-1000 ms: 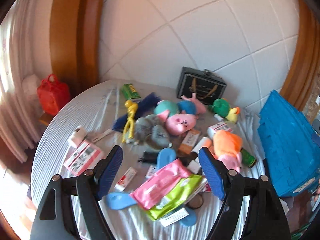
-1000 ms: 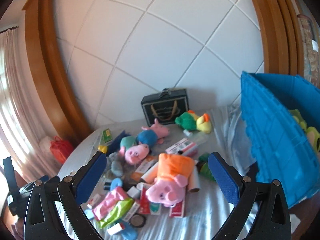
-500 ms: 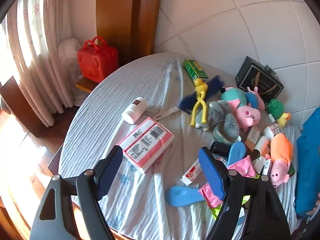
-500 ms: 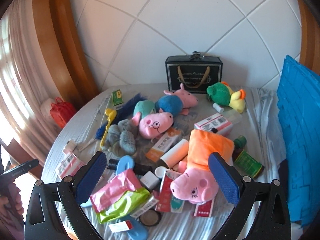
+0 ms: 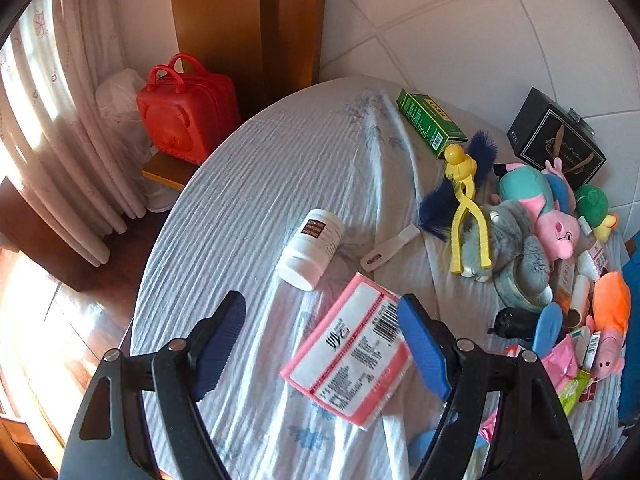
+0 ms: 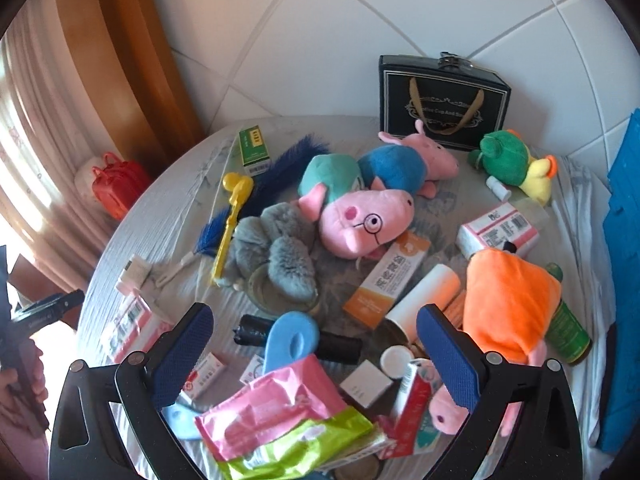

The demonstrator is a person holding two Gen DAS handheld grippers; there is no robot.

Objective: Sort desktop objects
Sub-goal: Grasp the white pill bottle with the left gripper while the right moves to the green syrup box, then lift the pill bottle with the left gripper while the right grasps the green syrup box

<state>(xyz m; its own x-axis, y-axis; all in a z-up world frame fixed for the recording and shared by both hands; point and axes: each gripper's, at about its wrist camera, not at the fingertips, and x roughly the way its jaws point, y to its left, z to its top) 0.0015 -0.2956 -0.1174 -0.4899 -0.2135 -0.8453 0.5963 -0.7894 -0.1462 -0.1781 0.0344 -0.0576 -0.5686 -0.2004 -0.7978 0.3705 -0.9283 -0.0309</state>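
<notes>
A round table under a pale striped cloth [image 5: 240,200] carries a heap of toys, boxes and packets. My left gripper [image 5: 320,320] is open above the table's left part. A pink-and-white packet [image 5: 352,356] lies below and between its fingers, untouched, and a white bottle [image 5: 312,248] lies on its side just beyond. My right gripper [image 6: 314,318] is open over the heap. Under it lie a blue plastic piece [image 6: 292,340] and a pink wipes pack [image 6: 276,412]. A pig plush with glasses [image 6: 360,220] and an orange-dressed pig plush [image 6: 508,300] lie further in.
A blue bin [image 6: 624,280] stands at the table's right edge and a black gift box [image 6: 444,100] against the tiled wall. A green box [image 5: 430,122], a yellow toy [image 5: 466,208] and a grey plush [image 5: 516,240] lie mid-table. A red case [image 5: 186,118] sits off the table, by the curtain.
Both grippers have come down and closer to the table. The left one has swung to the table's left part, over the pink-and-white packet. The right one now hangs over the heap.
</notes>
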